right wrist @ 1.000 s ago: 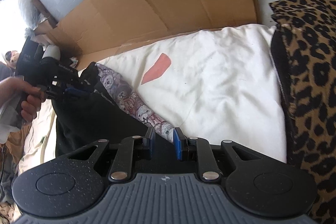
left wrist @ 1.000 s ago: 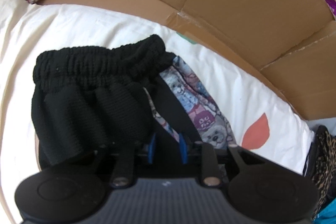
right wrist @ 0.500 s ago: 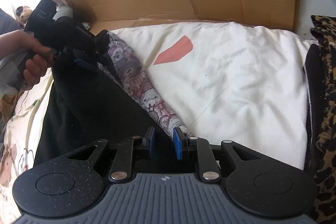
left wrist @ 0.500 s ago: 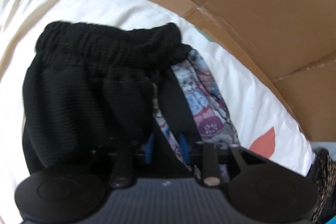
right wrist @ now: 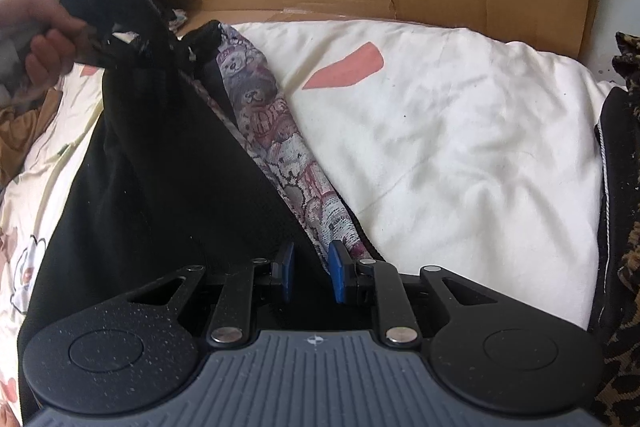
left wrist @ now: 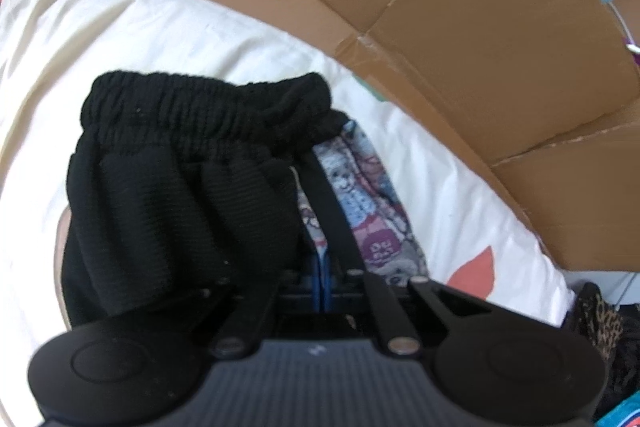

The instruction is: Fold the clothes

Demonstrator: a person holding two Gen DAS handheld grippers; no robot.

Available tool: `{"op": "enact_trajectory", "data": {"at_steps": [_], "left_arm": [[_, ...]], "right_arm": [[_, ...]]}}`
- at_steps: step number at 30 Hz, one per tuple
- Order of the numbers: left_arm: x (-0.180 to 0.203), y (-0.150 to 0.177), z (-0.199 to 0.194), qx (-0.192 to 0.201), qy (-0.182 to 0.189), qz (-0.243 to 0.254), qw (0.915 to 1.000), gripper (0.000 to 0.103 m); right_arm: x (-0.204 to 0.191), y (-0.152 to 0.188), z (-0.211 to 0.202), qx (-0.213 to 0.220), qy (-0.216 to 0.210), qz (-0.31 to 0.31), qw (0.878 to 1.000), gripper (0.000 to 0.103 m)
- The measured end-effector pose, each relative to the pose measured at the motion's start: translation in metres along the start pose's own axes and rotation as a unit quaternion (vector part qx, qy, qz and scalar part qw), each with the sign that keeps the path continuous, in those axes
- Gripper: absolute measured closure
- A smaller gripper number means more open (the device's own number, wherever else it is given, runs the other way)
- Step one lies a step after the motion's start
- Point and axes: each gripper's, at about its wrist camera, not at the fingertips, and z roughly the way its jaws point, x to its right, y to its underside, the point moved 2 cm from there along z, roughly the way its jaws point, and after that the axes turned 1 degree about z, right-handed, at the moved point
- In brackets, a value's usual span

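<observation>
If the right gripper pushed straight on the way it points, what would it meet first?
Most likely the black garment already between the right gripper's pads, then its bear-print strip; depth is uncertain.

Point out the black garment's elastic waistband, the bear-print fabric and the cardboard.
elastic waistband (left wrist: pixel 208 107), left wrist view, middle of the gathered band.
bear-print fabric (right wrist: pixel 276 131), right wrist view, mid-strip.
cardboard (left wrist: pixel 460 39), left wrist view, flat panel.

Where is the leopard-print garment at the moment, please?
In the right wrist view, the leopard-print garment lies at the far right edge, beside the white bedding.
</observation>
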Motion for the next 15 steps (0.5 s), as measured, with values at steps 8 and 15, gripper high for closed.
{"op": "enact_trajectory", "data": {"at_steps": [8, 15], "left_arm": [[0.011, -0.004, -0.014, 0.016, 0.022, 0.006, 0.9996, 0.101], [0.030, -0.012, -0.015, 0.034, 0.035, 0.016, 0.9986, 0.101]], "right_arm": [[-0.001, -0.002, -0.007, 0.011, 0.015, -0.013, 1.000, 0.103], [0.003, -0.008, -0.025, 0.043, 0.029, -0.004, 0.999, 0.103]]}}
